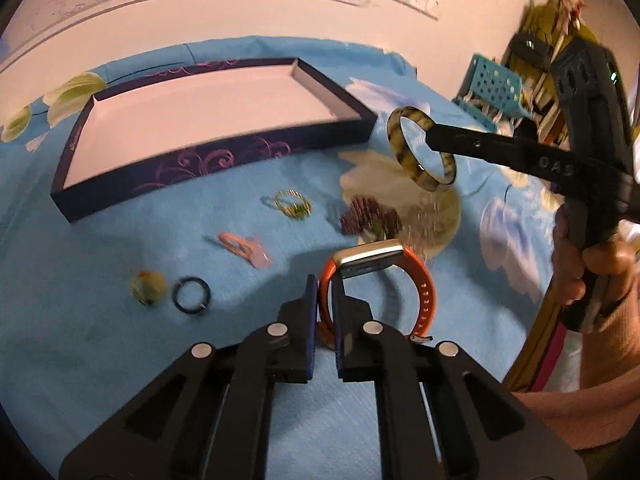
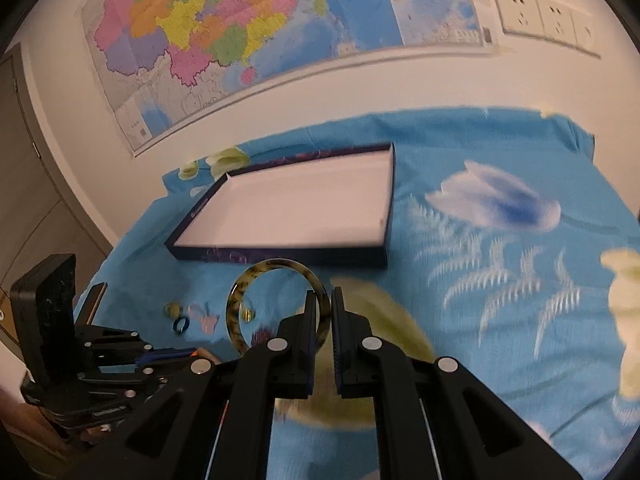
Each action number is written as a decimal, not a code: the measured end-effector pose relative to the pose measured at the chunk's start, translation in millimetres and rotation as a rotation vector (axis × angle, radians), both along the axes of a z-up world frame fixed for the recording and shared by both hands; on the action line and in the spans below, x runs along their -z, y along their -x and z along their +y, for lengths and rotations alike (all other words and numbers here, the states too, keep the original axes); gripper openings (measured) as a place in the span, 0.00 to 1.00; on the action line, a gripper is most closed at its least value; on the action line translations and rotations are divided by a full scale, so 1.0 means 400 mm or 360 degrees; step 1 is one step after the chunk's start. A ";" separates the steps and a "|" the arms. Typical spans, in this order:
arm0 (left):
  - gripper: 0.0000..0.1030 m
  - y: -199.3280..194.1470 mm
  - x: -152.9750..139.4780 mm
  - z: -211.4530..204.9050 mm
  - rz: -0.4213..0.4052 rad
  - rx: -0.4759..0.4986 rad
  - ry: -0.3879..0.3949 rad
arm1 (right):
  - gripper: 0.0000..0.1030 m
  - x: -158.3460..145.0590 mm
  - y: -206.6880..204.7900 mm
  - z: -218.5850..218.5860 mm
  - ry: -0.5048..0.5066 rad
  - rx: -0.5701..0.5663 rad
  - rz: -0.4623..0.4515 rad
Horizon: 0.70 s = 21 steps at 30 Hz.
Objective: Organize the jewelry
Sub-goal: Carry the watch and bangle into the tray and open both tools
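While the left tongs (image 1: 325,280) clamp the strap of an orange-banded smartwatch with a silver case (image 1: 376,280), lifted over the blue floral cloth (image 1: 100,352) on the counter, the right tongs (image 2: 326,304) pinch the rim of a tortoiseshell resin bangle (image 2: 240,312), holding it upright in the air just right of the shallow dark purple tray with a white inside (image 1: 208,156). On the cloth near the tray's front wall lie a gold wire ring (image 1: 293,204), a pink hair clip (image 1: 244,248), a small black ring (image 1: 191,295), and a round yellow-green bead piece (image 1: 149,287), each apart from the others. A coloured wall map (image 2: 224,36) hangs behind.
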<state>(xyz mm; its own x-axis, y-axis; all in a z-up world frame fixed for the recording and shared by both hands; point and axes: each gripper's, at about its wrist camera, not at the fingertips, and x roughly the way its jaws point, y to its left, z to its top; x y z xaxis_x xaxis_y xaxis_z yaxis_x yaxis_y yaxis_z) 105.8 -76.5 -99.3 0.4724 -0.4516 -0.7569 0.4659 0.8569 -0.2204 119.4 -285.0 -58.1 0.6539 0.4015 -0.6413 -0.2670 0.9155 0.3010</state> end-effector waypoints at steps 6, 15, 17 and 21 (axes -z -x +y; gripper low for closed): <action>0.07 -0.100 -0.106 0.090 -0.0096 -0.0170 0.0105 | 0.06 -0.040 -0.150 0.031 0.0057 -0.0060 -0.0057; 0.07 -0.369 -0.149 0.183 -0.0119 -0.0493 0.0078 | 0.06 0.002 -0.407 0.113 0.0175 -0.0076 0.0061; 0.07 -0.419 -0.131 0.193 -0.0089 -0.0526 0.0077 | 0.06 0.021 -0.463 0.125 0.0180 -0.0083 0.0115; 0.07 -0.515 -0.083 0.186 -0.0013 -0.0575 0.0029 | 0.06 0.050 -0.539 0.140 0.0216 -0.0064 0.0197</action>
<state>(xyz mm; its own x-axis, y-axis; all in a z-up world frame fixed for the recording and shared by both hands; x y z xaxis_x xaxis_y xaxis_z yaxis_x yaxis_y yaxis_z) 311.7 -2.0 -66.0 0.6098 -0.2678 -0.7459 0.1354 0.9625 -0.2349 335.0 -228.9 -78.0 0.5517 0.3299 -0.7660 -0.2728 0.9393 0.2081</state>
